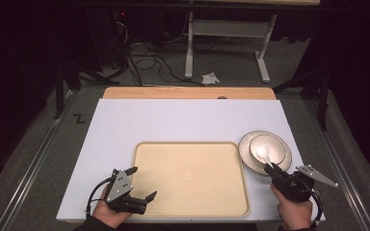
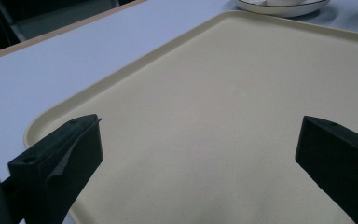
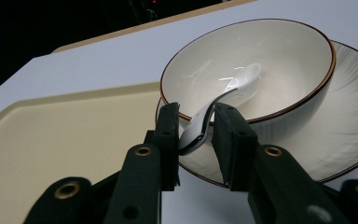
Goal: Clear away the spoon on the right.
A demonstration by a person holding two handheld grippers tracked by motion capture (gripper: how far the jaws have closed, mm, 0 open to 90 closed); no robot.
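- The white table (image 1: 125, 125) carries everything; the beige tray (image 1: 190, 178) lies between the two grippers, just ahead of the left one and to the inner side of the right one.
- The plate (image 3: 354, 135) sits directly ahead of the right gripper's tips, with the bowl (image 3: 279, 51) standing on it.
- The left gripper (image 1: 137, 185) rests low at the tray's near corner, held in the left hand (image 1: 107, 211); it angles inward over the tray, its jaws spread wide with nothing between them.
- The right gripper (image 3: 196, 135), held in the right hand (image 1: 296, 211), points forward and slightly inward toward the bowl.
- The white spoon (image 3: 233, 86) lies with its long axis running away from the right gripper: scoop down inside the bowl, handle rising over the near rim toward the jaws.
- The right jaws have drawn in around the handle's end; they appear to pinch it, though contact on the far pad is hard to confirm.
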